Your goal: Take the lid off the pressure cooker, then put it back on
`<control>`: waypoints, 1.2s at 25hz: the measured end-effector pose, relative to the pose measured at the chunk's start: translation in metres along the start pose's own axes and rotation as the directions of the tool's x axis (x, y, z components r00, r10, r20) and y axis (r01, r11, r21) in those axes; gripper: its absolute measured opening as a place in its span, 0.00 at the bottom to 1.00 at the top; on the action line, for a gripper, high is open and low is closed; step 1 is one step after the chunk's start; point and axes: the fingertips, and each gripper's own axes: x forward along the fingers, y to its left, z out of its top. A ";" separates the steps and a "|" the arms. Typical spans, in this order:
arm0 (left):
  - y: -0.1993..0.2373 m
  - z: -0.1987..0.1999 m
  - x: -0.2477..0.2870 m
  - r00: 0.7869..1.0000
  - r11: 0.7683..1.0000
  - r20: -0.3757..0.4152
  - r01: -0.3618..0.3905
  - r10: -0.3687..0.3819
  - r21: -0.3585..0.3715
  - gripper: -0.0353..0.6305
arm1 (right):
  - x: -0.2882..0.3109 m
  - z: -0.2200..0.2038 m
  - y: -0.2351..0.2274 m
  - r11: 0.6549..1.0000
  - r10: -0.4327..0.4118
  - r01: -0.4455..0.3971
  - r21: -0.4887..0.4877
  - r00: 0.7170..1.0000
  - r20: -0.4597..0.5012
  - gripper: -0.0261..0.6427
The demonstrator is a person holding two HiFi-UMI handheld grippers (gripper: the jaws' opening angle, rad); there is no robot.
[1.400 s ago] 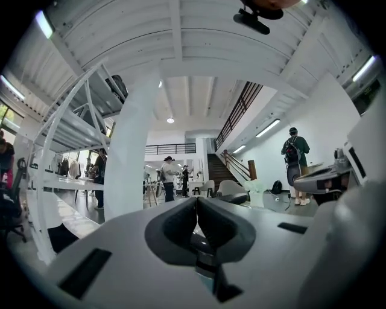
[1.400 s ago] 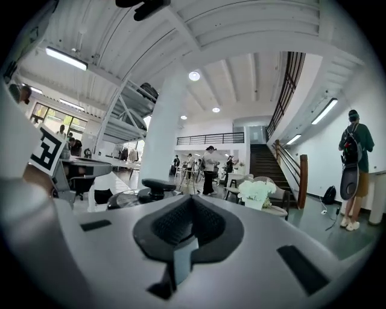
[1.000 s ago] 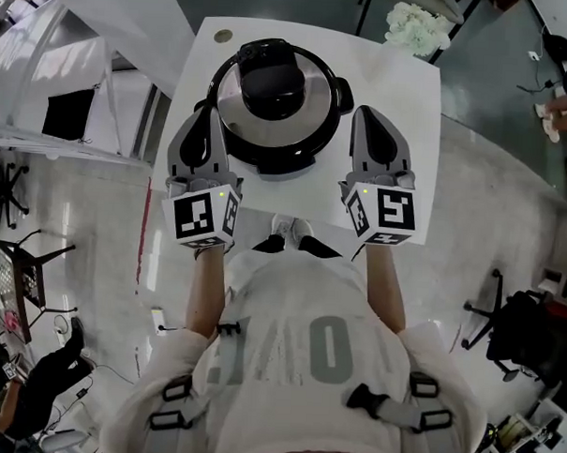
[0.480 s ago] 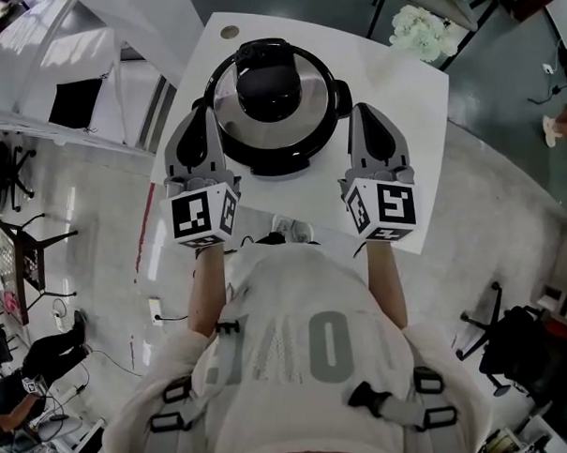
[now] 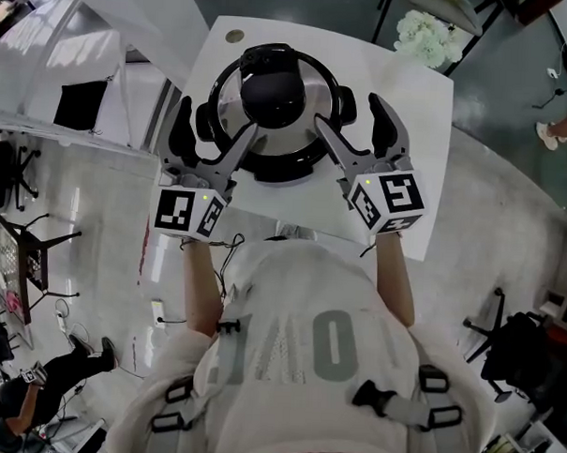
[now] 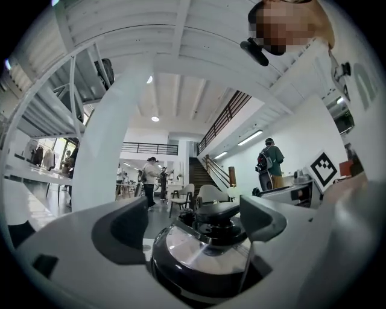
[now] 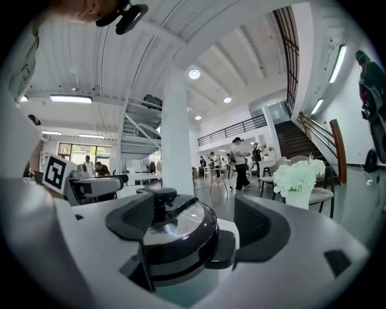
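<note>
The black pressure cooker stands on the white table, its steel lid on and a black knob on top. My left gripper is at the cooker's near left. Its jaws are opening wide, and the inner finger lies over the lid's rim. My right gripper mirrors it at the near right, also opening. In the left gripper view the cooker sits low between the spread jaws of the left gripper. The right gripper view shows the cooker left of centre in the right gripper. Neither gripper presses on anything.
A bunch of white flowers stands at the table's back right corner, also in the right gripper view. A small round disc lies at the back left. The table's front edge runs just under both grippers. People walk in the hall beyond.
Both grippers went from shut to wide open. They turned inward towards the cooker and edged forward, so each inner finger now reaches over the lid's edge.
</note>
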 end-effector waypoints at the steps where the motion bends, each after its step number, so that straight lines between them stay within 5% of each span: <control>1: 0.002 0.000 0.000 1.000 1.000 0.000 -0.005 0.005 0.000 0.74 | 0.001 0.001 -0.001 1.000 0.010 -0.010 0.009 1.000 0.005 0.65; 8: 0.015 0.007 0.006 0.999 0.999 0.003 -0.038 0.038 0.011 0.75 | 0.006 0.006 -0.008 1.000 0.004 -0.004 -0.021 1.000 0.005 0.65; 13: 0.001 0.007 0.009 0.995 0.993 -0.041 0.093 -0.090 0.076 0.80 | 0.009 0.009 -0.010 0.998 0.038 -0.039 -0.041 0.999 -0.018 0.65; 18: -0.010 0.016 0.024 0.961 0.950 -0.088 0.273 -0.262 0.152 0.80 | 0.019 0.024 0.018 0.957 0.260 -0.264 -0.119 0.964 -0.049 0.65; 23: -0.024 0.007 0.042 0.885 0.876 -0.181 0.457 -0.430 0.154 0.79 | 0.041 0.025 0.052 0.816 0.489 -0.526 -0.242 0.850 -0.199 0.65; 30: -0.033 -0.024 0.051 0.751 0.765 -0.365 0.629 -0.550 0.141 0.74 | 0.065 0.007 0.062 0.700 0.571 -0.667 -0.253 0.737 -0.362 0.65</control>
